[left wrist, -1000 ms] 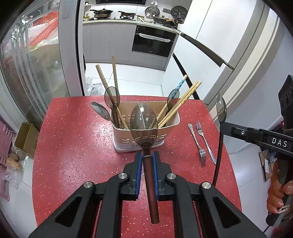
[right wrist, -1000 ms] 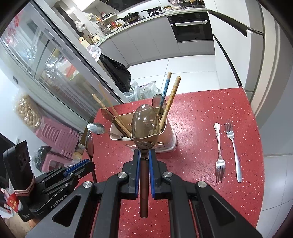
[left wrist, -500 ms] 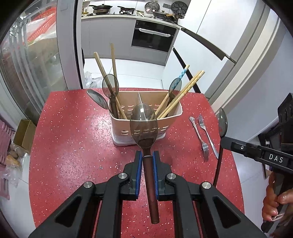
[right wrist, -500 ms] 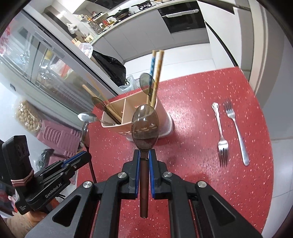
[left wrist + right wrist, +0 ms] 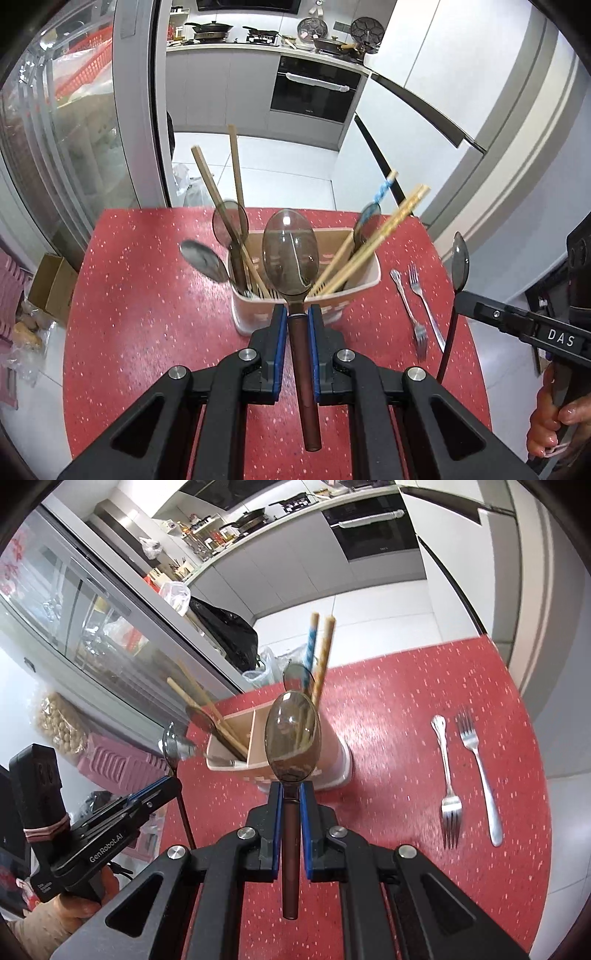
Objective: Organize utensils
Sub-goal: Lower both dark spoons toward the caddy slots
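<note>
A beige two-compartment utensil holder (image 5: 364,284) (image 5: 334,753) stands on the red table (image 5: 147,295) and holds chopsticks (image 5: 373,240) and spoons. My left gripper (image 5: 297,314) is shut on a dark translucent spoon (image 5: 290,254), bowl up, right in front of the holder. My right gripper (image 5: 291,794) is shut on a like spoon (image 5: 291,734), also close to the holder. Each gripper shows in the other's view, the right one (image 5: 458,295) at the right, the left one (image 5: 175,781) at the left. Two metal forks (image 5: 417,295) (image 5: 465,771) lie on the table right of the holder.
The table's right edge runs just past the forks. A glass cabinet (image 5: 55,147) stands at the left and kitchen units with an oven (image 5: 314,88) at the back. A cardboard box (image 5: 51,284) and pink stools (image 5: 118,764) are on the floor at the left.
Both grippers have moved closer to the holder with their spoons still held. The holder now looms larger in both views; the forks have not moved.
</note>
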The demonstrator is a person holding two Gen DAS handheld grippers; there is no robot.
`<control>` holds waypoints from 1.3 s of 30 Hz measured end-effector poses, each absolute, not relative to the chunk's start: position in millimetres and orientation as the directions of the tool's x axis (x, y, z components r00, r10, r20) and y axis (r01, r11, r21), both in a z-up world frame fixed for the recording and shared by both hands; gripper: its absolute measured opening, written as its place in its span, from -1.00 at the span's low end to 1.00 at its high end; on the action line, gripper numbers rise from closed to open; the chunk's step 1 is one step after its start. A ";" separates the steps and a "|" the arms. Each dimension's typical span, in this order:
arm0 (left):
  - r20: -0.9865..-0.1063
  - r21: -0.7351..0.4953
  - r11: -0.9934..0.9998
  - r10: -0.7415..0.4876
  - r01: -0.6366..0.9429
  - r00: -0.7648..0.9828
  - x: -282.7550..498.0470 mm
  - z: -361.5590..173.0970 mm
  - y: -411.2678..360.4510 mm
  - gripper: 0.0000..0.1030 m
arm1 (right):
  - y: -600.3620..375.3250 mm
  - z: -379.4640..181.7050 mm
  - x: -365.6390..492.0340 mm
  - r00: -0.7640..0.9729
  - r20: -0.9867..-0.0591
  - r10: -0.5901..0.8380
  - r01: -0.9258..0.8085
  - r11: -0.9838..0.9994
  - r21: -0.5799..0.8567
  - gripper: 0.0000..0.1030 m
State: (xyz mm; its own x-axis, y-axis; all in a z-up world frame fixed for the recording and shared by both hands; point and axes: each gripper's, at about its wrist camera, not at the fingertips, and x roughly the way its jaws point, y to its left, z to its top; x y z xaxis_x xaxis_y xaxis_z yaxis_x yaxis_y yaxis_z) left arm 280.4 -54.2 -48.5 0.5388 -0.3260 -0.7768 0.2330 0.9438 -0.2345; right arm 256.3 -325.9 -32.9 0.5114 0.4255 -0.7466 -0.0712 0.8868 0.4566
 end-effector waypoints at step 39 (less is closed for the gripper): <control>-0.715 -0.232 0.966 -0.246 0.110 0.654 348.2 -38.9 -49.4 -0.35 | -311.2 -6.8 327.1 0.648 -0.660 0.381 -0.071 0.893 0.445 -0.81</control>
State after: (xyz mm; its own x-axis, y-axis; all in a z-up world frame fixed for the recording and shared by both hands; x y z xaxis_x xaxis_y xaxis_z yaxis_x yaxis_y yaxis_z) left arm 348.2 -49.4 -38.9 0.6538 -0.2463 -0.7155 0.1105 0.9665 -0.2318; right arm 327.1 -311.2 -6.8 0.6477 0.3809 -0.6599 -0.0714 0.8926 0.4452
